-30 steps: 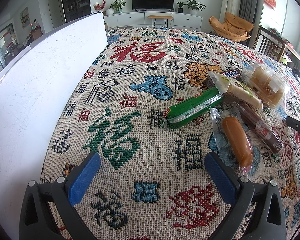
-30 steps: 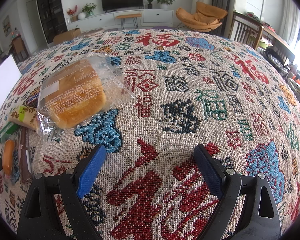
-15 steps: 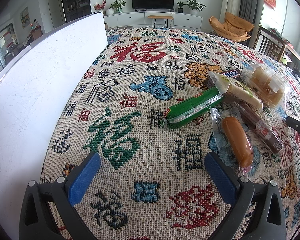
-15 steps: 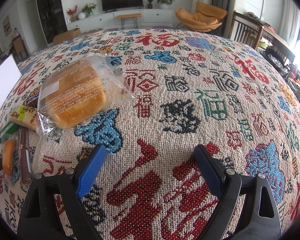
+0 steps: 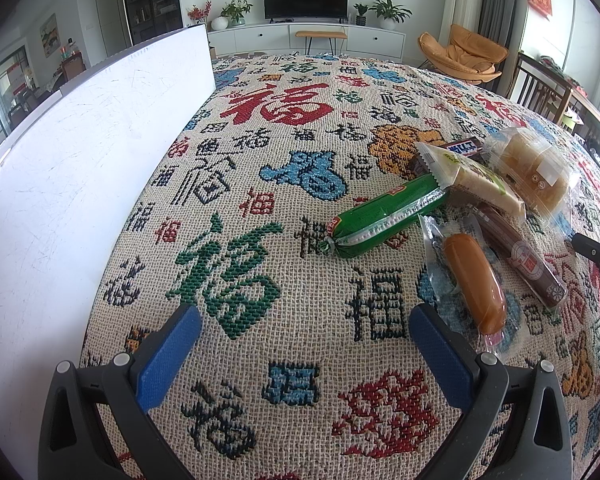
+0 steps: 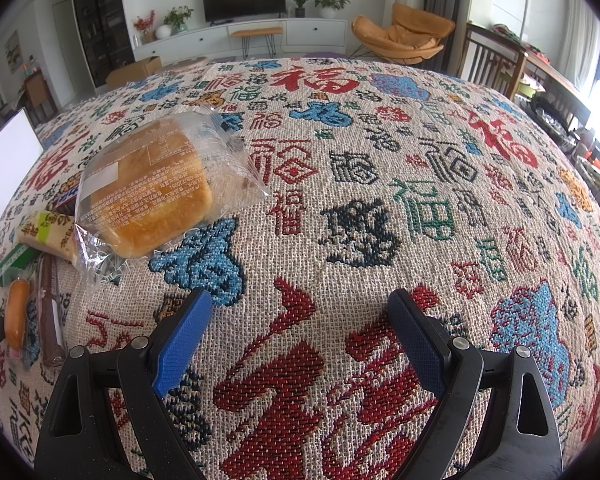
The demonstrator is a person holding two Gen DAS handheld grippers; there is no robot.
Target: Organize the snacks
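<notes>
Snacks lie in a cluster on a patterned tablecloth (image 5: 260, 168). In the left wrist view: a green sausage (image 5: 384, 216), an orange sausage in clear wrap (image 5: 474, 282), a brown sausage stick (image 5: 520, 258), a pale wrapped cake (image 5: 476, 178), a dark chocolate bar (image 5: 462, 147) and a bagged bread bun (image 5: 534, 166). My left gripper (image 5: 304, 334) stands open over bare cloth, left of the orange sausage. In the right wrist view the bread bun (image 6: 152, 188) lies up-left of my open right gripper (image 6: 300, 320); the orange sausage (image 6: 16, 314) sits at the far left.
A tall white board (image 5: 68, 184) stands along the left side of the table. Wooden chairs (image 6: 492, 60) and an orange lounge chair (image 5: 466, 54) stand beyond the far right edge. A TV cabinet (image 5: 306, 38) lines the back wall.
</notes>
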